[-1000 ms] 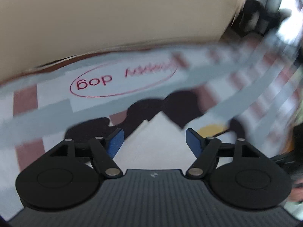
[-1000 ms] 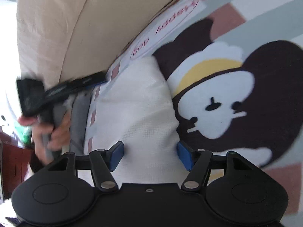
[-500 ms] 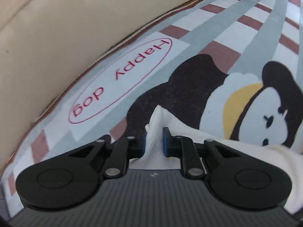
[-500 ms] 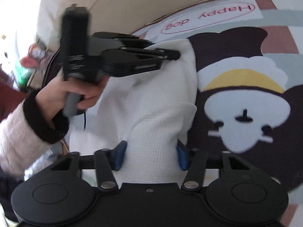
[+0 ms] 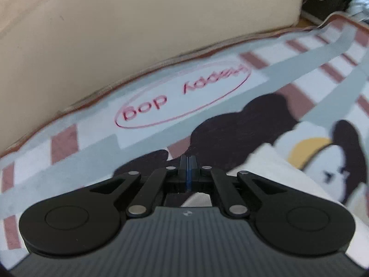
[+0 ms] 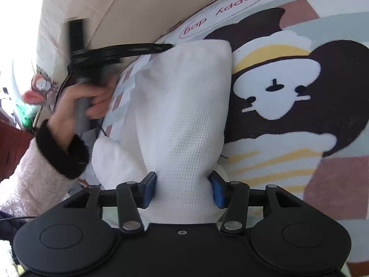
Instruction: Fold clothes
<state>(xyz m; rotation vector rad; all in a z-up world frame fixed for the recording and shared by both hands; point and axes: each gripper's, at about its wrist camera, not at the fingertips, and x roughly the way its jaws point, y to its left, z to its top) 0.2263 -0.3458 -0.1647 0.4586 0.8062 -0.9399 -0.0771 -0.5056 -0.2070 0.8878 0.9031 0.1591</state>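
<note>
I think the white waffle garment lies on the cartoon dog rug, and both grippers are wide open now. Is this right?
Not quite. The white garment does lie on the dog rug, but only the right gripper is open, its blue pads apart on either side of the cloth. The left gripper is shut, pads pressed together, as the left wrist view shows.

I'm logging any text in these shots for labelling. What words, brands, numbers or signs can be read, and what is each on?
"Happy dog": in red inside a red oval on the printed rug, upside down in the right wrist view.
"dog" plus a blurred second word: the same oval in the left wrist view.
A small pale mark on the left gripper body is too small to read.
Nothing readable on the white garment.
</note>
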